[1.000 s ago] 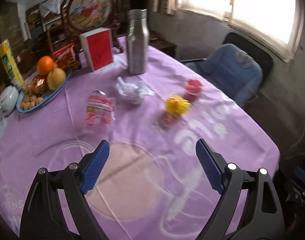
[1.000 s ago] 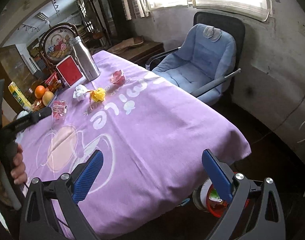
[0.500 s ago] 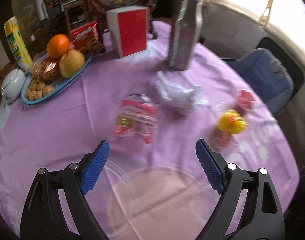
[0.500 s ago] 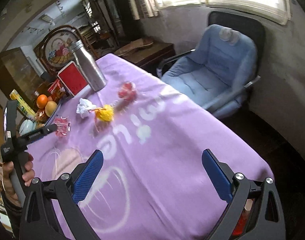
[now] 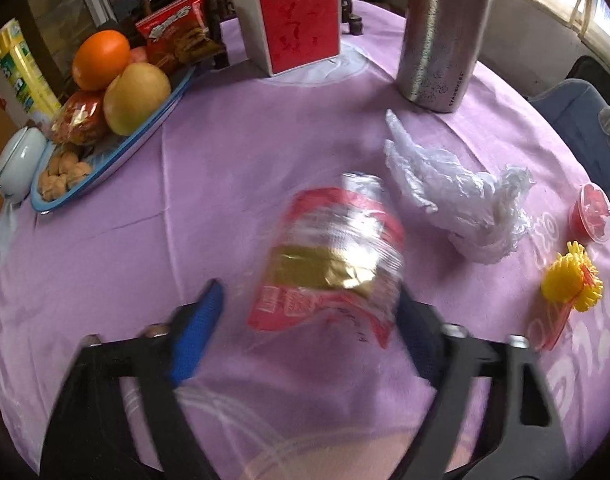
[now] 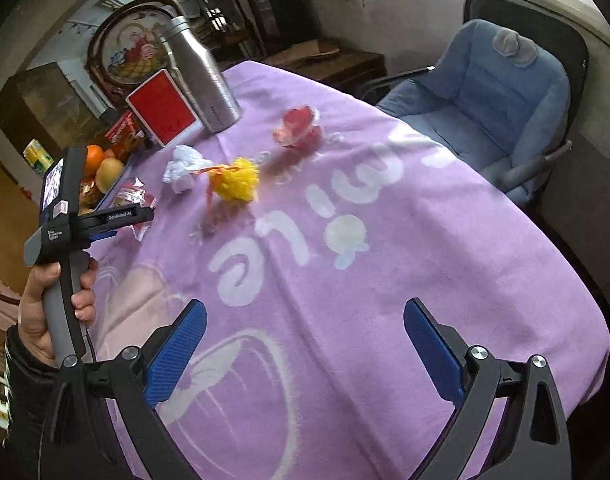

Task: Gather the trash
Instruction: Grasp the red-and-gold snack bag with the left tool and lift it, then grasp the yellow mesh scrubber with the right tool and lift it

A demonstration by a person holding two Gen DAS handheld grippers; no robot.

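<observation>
A red and gold snack wrapper [image 5: 329,260] lies on the purple tablecloth [image 5: 233,168]. My left gripper [image 5: 309,316] is open with its fingers on either side of the wrapper's near end. A crumpled white plastic bag [image 5: 457,200], a yellow frilly wrapper [image 5: 571,288] and a small red jelly cup [image 5: 593,212] lie to the right. In the right wrist view my right gripper [image 6: 305,344] is open and empty over the near cloth, well short of the yellow wrapper [image 6: 237,180], jelly cup [image 6: 299,126], white bag [image 6: 183,168] and the left gripper [image 6: 117,216].
A steel bottle [image 5: 441,32], a red box [image 5: 293,12] and a blue fruit tray [image 5: 117,148] stand at the back of the table. A blue armchair [image 6: 485,100] stands to the right beyond the table's edge.
My left gripper has moved forward and down until its open fingers flank the red wrapper. My right gripper has moved in over the table, closer to the trash.
</observation>
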